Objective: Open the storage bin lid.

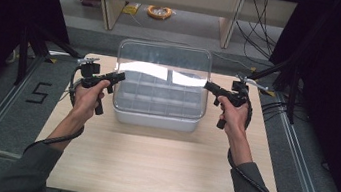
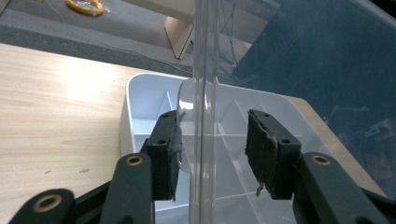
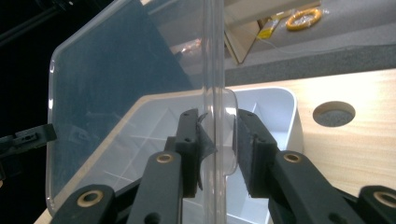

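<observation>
Your left hand-held gripper (image 1: pixel 120 76) and right hand-held gripper (image 1: pixel 209 85) each pinch a tab on the short ends of the clear lid (image 1: pixel 162 77), both jaws closed on the plastic. In the left hand-held gripper view the near pad (image 2: pixel 164 158) presses the lid's side tab while the far pad (image 2: pixel 264 149) stands a little off the wall. In the right hand-held gripper view both pads (image 3: pixel 246 154) squeeze the tab, and a round hole (image 3: pixel 334 113) in the counter shows just beside the tray. The high view alone gives you the whole layout: the lid hangs above the white divided tray (image 1: pixel 155 119), its long axis running between the counter's left and right edges, flat face up. The tray sits toward the counter's (image 1: pixel 148 168) far edge, centred between the sides. The wide near half of the counter lies bare, with narrower strips at each side.
</observation>
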Demonstrator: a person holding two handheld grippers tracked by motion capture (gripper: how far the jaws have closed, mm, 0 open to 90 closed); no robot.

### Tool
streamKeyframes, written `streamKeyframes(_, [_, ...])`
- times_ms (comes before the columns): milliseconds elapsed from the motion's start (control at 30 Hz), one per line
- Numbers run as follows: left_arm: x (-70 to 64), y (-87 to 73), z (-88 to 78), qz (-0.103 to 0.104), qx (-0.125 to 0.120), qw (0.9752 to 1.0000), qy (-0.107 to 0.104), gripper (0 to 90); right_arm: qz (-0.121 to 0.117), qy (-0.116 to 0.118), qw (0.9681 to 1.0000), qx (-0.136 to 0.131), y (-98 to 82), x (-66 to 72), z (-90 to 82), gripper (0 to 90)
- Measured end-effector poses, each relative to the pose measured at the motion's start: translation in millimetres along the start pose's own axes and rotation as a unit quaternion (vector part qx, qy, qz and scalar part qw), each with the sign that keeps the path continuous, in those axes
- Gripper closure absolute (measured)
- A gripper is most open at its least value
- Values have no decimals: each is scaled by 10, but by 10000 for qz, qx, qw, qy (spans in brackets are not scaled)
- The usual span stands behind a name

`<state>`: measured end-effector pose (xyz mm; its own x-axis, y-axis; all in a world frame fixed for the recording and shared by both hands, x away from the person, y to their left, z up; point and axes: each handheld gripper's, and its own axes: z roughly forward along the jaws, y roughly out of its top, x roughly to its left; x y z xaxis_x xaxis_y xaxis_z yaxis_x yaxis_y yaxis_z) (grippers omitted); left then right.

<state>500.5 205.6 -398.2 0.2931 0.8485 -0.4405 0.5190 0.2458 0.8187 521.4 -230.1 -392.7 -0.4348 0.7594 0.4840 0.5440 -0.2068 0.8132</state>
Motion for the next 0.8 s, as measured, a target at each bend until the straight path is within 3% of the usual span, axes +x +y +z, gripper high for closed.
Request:
streamKeyframes(100, [-37, 19, -53, 32, -25, 10000, -8, 551, -143, 31, 9999, -55, 16, 20, -69, 728])
streamKeyframes(167, [-54, 24, -88, 56, -24, 10000, -27, 551, 3, 60, 10000, -30, 12, 74, -111, 728])
streamKeyframes(200, [-64, 25, -110, 69, -12, 10000, -35, 550, -146, 67, 9998, -77, 14, 65, -117, 728])
streamKeyframes(233, [-71, 24, -127, 81, -17, 10000, -42, 550, -24, 56, 10000, -52, 12, 99, -143, 729])
streamKeyframes(367, [-94, 6, -196, 147, -21, 9999, -43, 550, -185, 67, 9998, -101, 6, 130, -193, 728])
streamKeyframes(433, [-105, -11, -233, 165, -30, 9998, -53, 550, -81, 88, 9999, -78, -6, 170, -224, 729])
streamKeyframes(467, [-111, -22, -258, 181, -32, 9998, -56, 550, -205, 110, 9997, -106, -6, 161, -229, 729])
streamKeyframes(533, [-123, -43, -298, 205, -67, 9998, -43, 550, -224, 136, 9996, -114, -20, 185, -258, 728])
streamKeyframes(567, [-126, -52, -312, 217, -81, 9997, -55, 550, -111, 112, 9998, -85, -32, 217, -276, 729])
streamKeyframes(633, [-136, -77, -353, 245, -98, 9996, -48, 550, -271, 112, 9995, -116, -43, 217, -297, 728])
streamKeyframes(667, [-144, -92, -374, 231, -129, 9996, -60, 550, -191, 120, 9997, -119, -56, 243, -310, 728])
streamKeyframes(767, [-157, -124, -427, 269, -162, 9995, -63, 551, -302, 136, 9993, -154, -82, 261, -347, 728])
streamKeyframes(800, [-165, -137, -447, 287, -173, 9994, -61, 551, -217, 158, 9995, -139, -97, 282, -362, 728])
